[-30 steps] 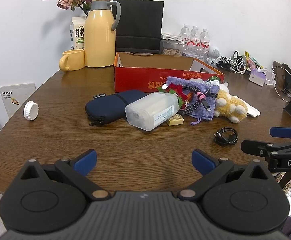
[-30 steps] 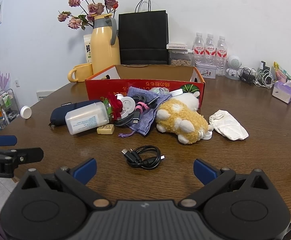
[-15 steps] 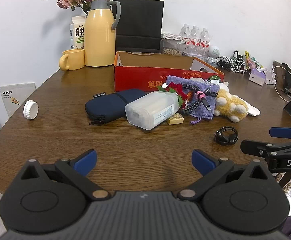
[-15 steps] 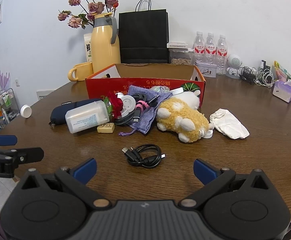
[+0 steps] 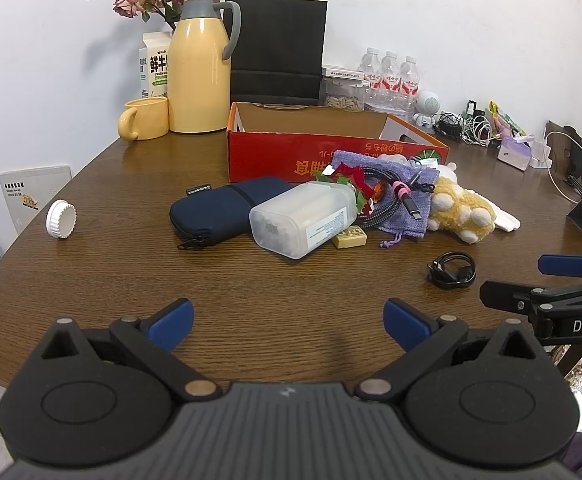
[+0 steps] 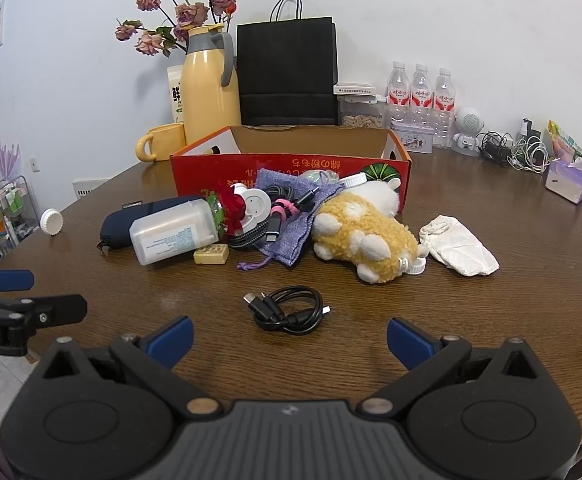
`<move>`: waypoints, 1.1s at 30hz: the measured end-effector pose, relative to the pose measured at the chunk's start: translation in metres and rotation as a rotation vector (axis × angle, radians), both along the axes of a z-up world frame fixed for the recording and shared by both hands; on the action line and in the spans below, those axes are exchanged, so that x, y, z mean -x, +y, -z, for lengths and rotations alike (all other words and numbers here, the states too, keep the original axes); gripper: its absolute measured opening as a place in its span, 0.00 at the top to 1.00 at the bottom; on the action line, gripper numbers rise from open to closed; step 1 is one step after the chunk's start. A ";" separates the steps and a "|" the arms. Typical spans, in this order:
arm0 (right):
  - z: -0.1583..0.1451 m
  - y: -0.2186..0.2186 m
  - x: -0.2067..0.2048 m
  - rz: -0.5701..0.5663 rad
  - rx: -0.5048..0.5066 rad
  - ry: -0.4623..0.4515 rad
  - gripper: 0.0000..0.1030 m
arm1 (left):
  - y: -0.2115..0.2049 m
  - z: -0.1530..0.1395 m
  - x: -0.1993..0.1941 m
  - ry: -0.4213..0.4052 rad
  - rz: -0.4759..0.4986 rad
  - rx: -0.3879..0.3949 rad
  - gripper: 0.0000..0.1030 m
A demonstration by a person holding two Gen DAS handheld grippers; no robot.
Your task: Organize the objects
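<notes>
Both grippers idle over the near table (image 5: pixel 291 292) edge, holding nothing. Left gripper (image 5: pixel 289 318): fingers spread wide, bare wood between the blue tips. Right gripper (image 6: pixel 289 336): same, spread wide, cable (image 6: pixel 289 309) lying just ahead of the gap, not touched.

Pile sits mid-table in front of the red box (image 6: pixel 291 160):
- pouch (image 5: pixel 221 210), zip end toward camera, far side hidden behind the bottle (image 5: pixel 305 218)
- bottle on its side, capless; neck buried under a red-and-green decoration (image 6: pixel 229 210), can't tell what it is
- small tan block (image 6: pixel 211 255) touching the bottle's front
- purple bag (image 6: pixel 287 216) with braided cables on top, partly tucked under the plush (image 6: pixel 365 240)
- plush lying down, head end hidden
- white cloth (image 6: pixel 457 250) just right of the plush; in the left view mostly hidden behind it
- white cap (image 5: pixel 61 219) alone, well left of the pile

Box interior not visible from either view, only inner walls. Box print is upside down, unreadable.

Back row: jug (image 5: pixel 199 64), mug (image 5: pixel 145 119), black bag (image 5: pixel 279 46), water bottles (image 6: pixel 421 94). Right corner clutter is too small to sort out.
</notes>
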State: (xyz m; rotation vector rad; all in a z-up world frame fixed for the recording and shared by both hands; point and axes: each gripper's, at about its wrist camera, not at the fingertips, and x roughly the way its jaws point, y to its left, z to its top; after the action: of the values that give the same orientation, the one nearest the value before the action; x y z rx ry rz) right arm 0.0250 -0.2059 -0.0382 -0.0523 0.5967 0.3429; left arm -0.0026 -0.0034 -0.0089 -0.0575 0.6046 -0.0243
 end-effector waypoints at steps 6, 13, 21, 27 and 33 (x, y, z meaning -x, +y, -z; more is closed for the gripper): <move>0.000 0.000 0.000 -0.001 0.000 0.000 0.00 | 0.000 0.002 0.001 0.000 0.000 -0.001 0.00; 0.001 0.001 -0.002 0.000 0.001 -0.001 0.00 | 0.001 0.004 0.000 0.004 0.000 0.003 0.00; 0.018 0.005 -0.015 -0.016 0.017 0.021 0.00 | 0.013 0.008 -0.009 0.008 -0.029 0.017 0.00; 0.031 0.010 -0.036 -0.012 0.029 0.012 0.00 | 0.030 0.011 -0.016 0.009 -0.081 0.025 0.00; 0.040 0.019 -0.049 -0.028 0.050 0.021 0.14 | 0.043 0.014 -0.023 0.022 -0.111 0.026 0.00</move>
State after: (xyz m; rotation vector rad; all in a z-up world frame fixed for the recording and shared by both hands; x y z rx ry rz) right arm 0.0742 -0.1869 -0.0780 -0.1051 0.6257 0.3557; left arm 0.0204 0.0391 -0.0231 -0.1167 0.6226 0.0759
